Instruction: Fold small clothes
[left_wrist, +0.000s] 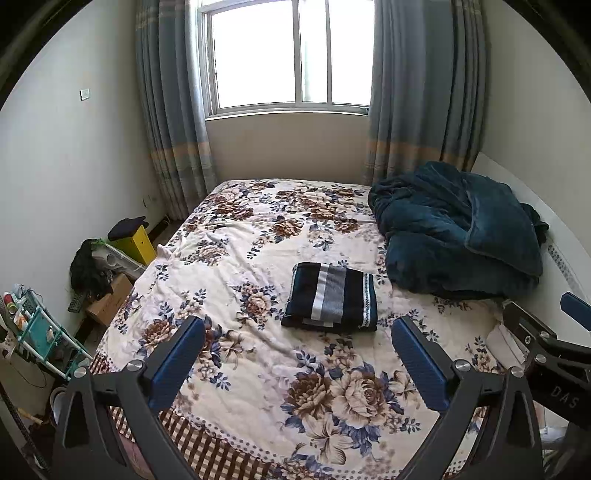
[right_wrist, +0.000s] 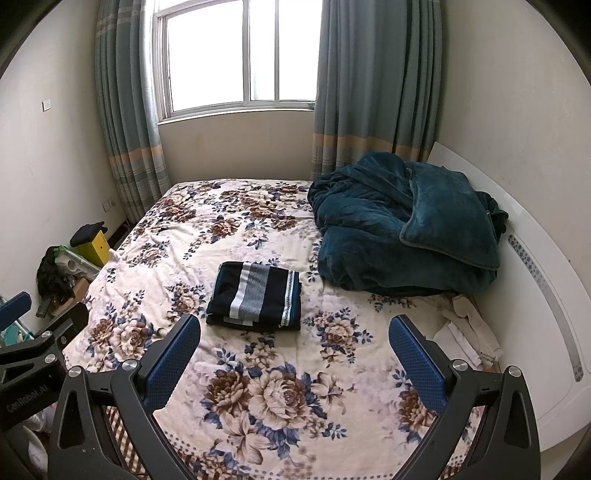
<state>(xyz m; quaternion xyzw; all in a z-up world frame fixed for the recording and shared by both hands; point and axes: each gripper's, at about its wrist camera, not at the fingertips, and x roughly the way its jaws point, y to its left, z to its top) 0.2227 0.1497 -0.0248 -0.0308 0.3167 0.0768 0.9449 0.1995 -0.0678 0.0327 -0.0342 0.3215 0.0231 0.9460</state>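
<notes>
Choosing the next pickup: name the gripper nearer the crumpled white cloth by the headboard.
Right. The right gripper is just left of the white cloth; the left gripper is farther left.

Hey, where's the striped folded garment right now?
The striped folded garment lies flat mid-bed on the floral bedspread, just left of the teal blanket heap, beyond both open hand-held grippers in each wrist view.

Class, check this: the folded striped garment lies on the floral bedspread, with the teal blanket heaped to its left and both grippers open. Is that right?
Not quite. The teal blanket is heaped to the right of the folded striped garment, as both wrist views show. The rest holds: it lies on the floral bedspread, and the left gripper and right gripper are open.
</notes>
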